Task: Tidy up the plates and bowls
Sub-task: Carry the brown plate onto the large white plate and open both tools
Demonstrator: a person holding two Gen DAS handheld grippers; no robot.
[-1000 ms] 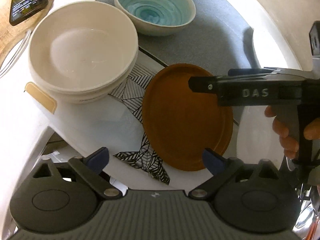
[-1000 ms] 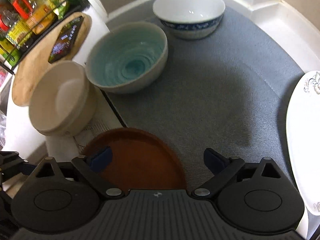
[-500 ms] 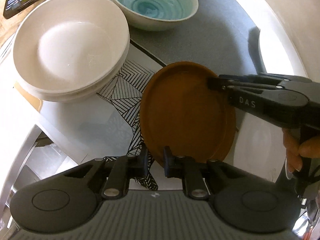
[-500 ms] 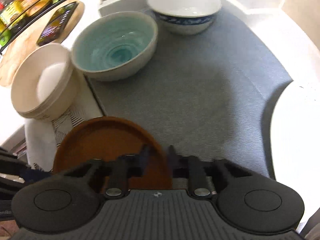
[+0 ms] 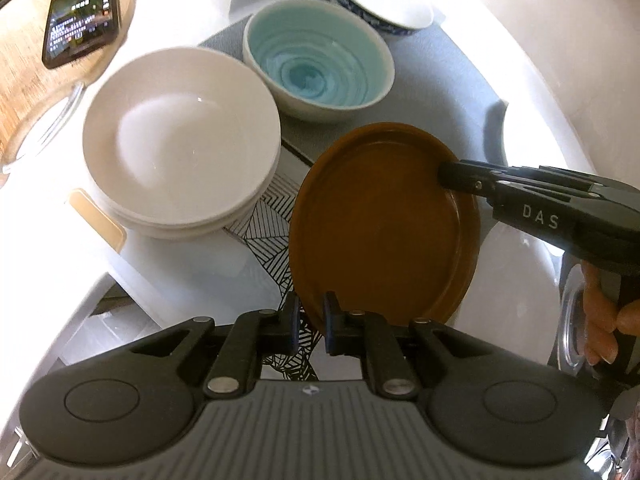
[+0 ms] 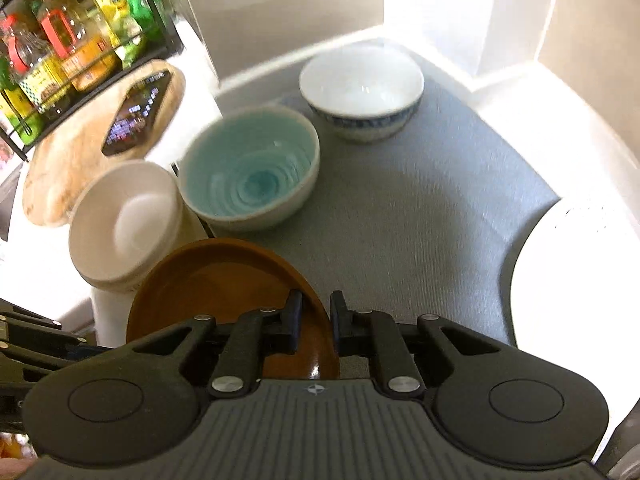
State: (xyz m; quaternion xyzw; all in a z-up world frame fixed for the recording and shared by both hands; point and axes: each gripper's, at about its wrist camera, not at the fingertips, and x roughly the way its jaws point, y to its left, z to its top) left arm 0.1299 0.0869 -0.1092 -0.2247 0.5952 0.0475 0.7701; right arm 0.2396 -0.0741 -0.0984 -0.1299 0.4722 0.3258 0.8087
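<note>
A brown plate (image 5: 384, 220) hangs tilted above a line-patterned mat (image 5: 264, 240), held at two opposite rims. My left gripper (image 5: 311, 309) is shut on its near rim. My right gripper (image 5: 449, 171) reaches in from the right, shut on the far-right rim. In the right wrist view the brown plate (image 6: 216, 280) sits low in the centre with my right gripper (image 6: 317, 309) clamped on its edge. Stacked white bowls (image 5: 180, 140), a teal bowl (image 5: 316, 64) and a blue-rimmed white bowl (image 5: 380, 0) stand behind.
A grey mat (image 6: 420, 220) carries the teal bowl (image 6: 248, 168) and the blue-rimmed bowl (image 6: 360, 88). A large white plate (image 6: 580, 280) lies at the right. A phone (image 6: 140, 112) rests on a wooden board at the left, with a rack of bottles (image 6: 60, 40) behind it.
Both grippers went from wide open to shut on the brown plate's rim. They then rose, lifting the plate off the patterned mat.
</note>
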